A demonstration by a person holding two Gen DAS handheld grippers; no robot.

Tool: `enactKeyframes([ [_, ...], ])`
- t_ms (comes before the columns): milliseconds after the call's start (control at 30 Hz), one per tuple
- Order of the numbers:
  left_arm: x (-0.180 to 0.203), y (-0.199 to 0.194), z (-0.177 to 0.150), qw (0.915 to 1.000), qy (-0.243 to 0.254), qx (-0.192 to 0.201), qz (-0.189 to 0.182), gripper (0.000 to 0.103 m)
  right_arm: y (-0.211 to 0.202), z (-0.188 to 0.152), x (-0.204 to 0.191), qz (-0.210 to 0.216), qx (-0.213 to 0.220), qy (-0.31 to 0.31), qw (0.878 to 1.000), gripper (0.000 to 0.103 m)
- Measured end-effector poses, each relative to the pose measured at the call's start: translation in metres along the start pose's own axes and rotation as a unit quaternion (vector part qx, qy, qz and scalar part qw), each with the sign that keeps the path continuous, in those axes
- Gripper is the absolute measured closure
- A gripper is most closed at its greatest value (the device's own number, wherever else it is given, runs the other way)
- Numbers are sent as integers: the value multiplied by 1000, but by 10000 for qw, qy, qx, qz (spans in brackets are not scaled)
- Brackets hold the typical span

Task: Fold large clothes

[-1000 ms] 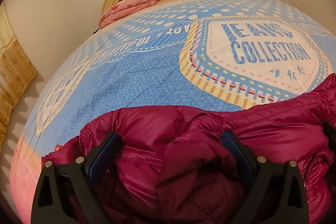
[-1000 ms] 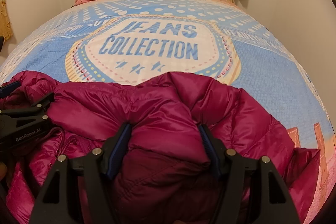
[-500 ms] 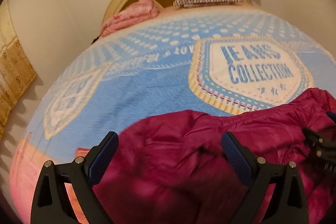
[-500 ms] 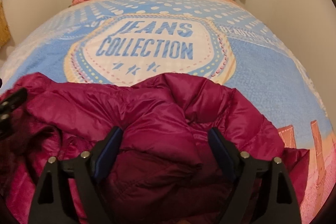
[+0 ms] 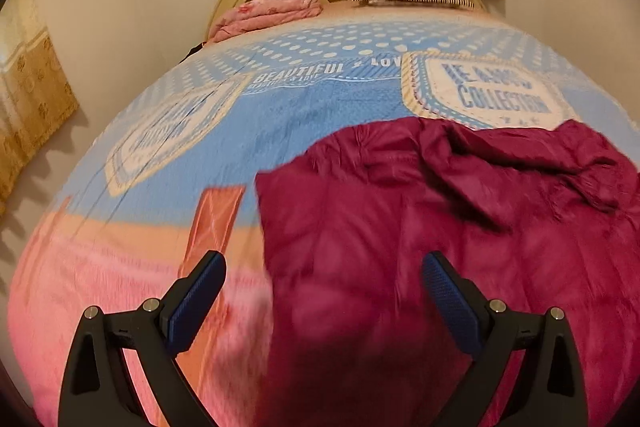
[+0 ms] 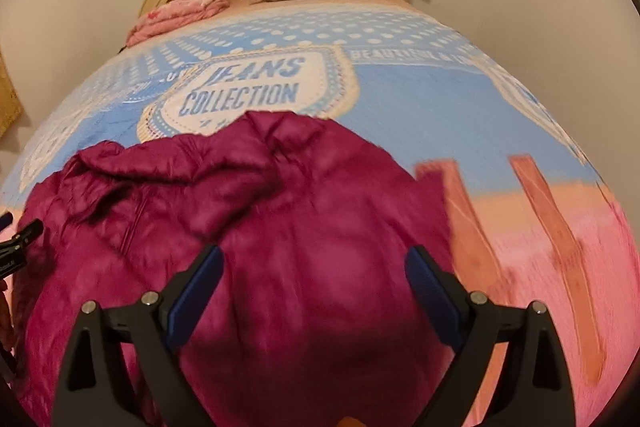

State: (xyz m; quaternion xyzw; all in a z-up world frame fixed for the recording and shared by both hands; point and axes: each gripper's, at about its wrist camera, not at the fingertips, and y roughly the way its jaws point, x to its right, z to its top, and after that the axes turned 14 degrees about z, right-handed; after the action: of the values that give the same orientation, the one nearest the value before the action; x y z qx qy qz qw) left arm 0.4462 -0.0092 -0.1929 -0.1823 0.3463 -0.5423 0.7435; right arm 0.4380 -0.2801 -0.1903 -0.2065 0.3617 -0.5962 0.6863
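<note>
The left claw [image 5: 320, 301] stands wide and empty above the bedspread [image 5: 304, 107], the blurred jacket [image 5: 460, 227] lying under its right finger and beyond, cut off at the frame's right edge. The right claw [image 6: 314, 285], jaws opening and clear of cloth, hovers over the jacket [image 6: 280, 219]. A second ago both claws pinched its folds; it now lies flatter.

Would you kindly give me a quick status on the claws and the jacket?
Left claw open, nothing gripped. Right claw opening, above the jacket, not gripping. Jacket lies loose on the bed. Nothing in the way.
</note>
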Motion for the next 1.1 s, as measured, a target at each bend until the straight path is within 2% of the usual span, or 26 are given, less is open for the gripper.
enactKeyframes([
  [267, -23, -39, -64, 9999, 39, -160, -3, 4, -30, -59, 5, -139, -298, -36, 9995, 9],
  [500, -42, -72, -110, 9998, 115, -124, 50, 4, -56, -98, 2, -152, -286, -37, 9995, 9],
  [833, -66, -99, -156, 9998, -12, -168, 93, 4, -86, -143, -1, -156, -306, 25, 9994, 9],
  [1100, -85, -121, -190, 9995, -97, -271, -98, 4, -115, -180, -4, -188, -288, 10, 9994, 9],
])
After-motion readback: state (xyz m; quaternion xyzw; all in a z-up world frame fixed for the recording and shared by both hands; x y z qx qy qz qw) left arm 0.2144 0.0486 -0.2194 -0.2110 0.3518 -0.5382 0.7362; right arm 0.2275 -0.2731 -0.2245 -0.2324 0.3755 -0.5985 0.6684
